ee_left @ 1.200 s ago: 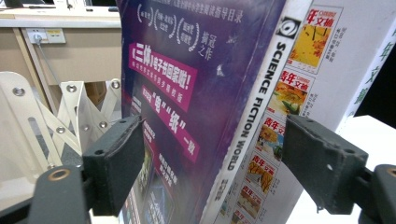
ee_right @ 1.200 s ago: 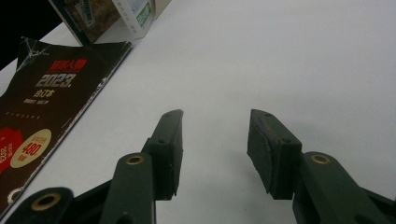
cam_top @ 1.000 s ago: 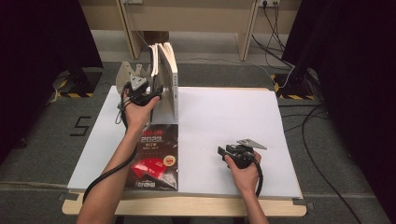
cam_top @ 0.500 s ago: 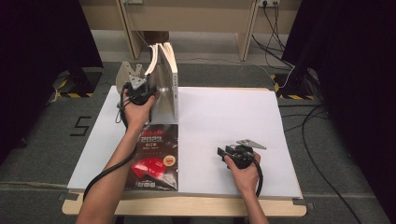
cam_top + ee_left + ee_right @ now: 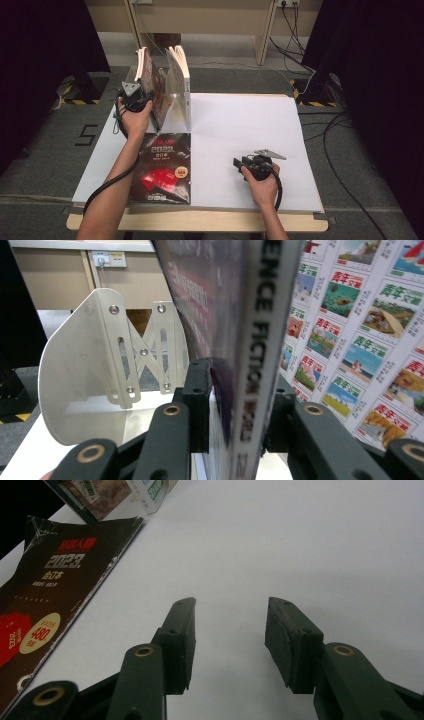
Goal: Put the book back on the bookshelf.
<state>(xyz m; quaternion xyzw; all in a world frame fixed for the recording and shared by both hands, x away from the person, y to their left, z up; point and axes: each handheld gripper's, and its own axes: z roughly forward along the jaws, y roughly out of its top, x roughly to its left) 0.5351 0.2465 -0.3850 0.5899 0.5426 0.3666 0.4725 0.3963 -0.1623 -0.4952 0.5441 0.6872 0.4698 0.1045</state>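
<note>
Three books counted. Nearest: one dark book (image 5: 162, 167) flat on white tabletop (image 5: 240, 130); right gripper (image 5: 239, 163) beside it, jaws wide, empty. Farther: two books upright by metal bookend (image 5: 100, 365); left gripper (image 5: 145, 106) just closed, clamped on the science-fiction book (image 5: 250, 340).

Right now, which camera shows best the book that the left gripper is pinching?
The left gripper view: the book's spine stands close up, clamped between the left gripper pads. The high view shows that book small, leaning upright. The right gripper view catches only a corner.
</note>
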